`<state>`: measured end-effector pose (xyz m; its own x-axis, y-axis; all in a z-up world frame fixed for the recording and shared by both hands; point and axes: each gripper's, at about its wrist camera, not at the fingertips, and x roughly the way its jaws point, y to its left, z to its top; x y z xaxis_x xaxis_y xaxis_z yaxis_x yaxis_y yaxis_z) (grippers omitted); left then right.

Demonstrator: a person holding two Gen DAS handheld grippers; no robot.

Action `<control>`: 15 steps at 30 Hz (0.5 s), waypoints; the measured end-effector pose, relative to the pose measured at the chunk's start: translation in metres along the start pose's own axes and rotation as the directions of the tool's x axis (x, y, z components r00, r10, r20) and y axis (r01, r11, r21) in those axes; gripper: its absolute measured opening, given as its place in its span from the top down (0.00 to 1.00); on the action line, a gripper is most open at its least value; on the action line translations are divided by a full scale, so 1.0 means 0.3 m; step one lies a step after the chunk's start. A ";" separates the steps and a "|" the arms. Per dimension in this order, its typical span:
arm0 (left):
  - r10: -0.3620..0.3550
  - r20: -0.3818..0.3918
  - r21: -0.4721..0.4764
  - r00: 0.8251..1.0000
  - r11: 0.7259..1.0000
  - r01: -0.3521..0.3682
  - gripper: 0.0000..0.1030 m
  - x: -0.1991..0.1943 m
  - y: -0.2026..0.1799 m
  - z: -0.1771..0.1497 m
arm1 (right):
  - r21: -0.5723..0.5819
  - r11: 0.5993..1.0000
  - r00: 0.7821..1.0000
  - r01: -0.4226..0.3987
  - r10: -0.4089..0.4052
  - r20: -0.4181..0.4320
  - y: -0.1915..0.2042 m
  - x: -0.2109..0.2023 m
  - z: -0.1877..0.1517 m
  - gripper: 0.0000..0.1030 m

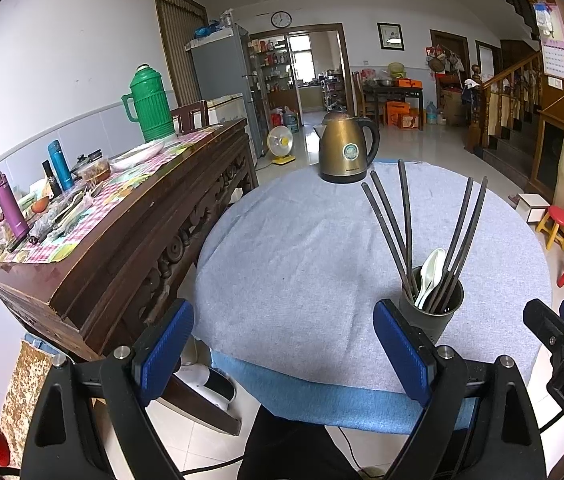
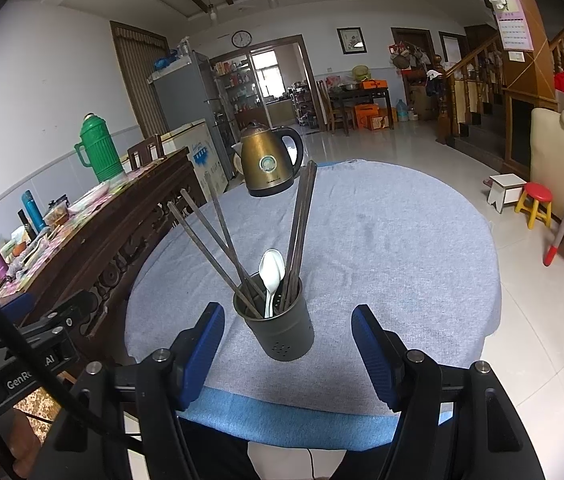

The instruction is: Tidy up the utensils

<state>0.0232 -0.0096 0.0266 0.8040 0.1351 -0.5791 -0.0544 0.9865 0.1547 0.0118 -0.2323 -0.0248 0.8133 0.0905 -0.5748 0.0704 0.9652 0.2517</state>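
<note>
The round table [image 2: 381, 240], covered with a grey-blue cloth, is the largest item in front of the person. A long dark wooden sideboard [image 1: 130, 240] stands just beside it on the left.

Left gripper [image 1: 283, 344]: jaws spread wide, nothing between the blue pads, nothing touched. It hangs over the near edge of the table, left of the holder. Its right pad sits just in front of the holder from its own camera, but contact cannot be confirmed.

Right gripper [image 2: 287, 350]: jaws moderately wide, empty. The holder stands just beyond and between its fingertips, with the pads clear of the holder's wall on both sides.

One brass-coloured electric kettle [image 2: 268, 164] stands upright at the far side of the table, well apart from the holder.

One dark cylindrical utensil holder [image 2: 282, 332] stands upright on the cloth near the front edge of the table, its open mouth facing up.

Contents of the holder:
- Six dark chopsticks [image 2: 218, 248], long axes near vertical, tips down in the holder. Three lean to the left and three lean to the right, forming a V.
- One white spoon [image 2: 272, 270], handle down, bowl up, standing between the two chopstick groups.
</note>
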 end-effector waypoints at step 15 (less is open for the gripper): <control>0.006 -0.004 -0.022 1.000 1.000 -0.006 0.11 0.003 0.023 -0.013 | -0.024 1.000 1.000 0.001 -0.001 -0.005 0.020 0.007 -0.002 0.32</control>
<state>0.0212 -0.0022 0.0241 0.8013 0.1415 -0.5813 -0.0723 0.9874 0.1408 0.0136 -0.2261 -0.0251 0.8102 0.0904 -0.5792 0.0574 0.9710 0.2319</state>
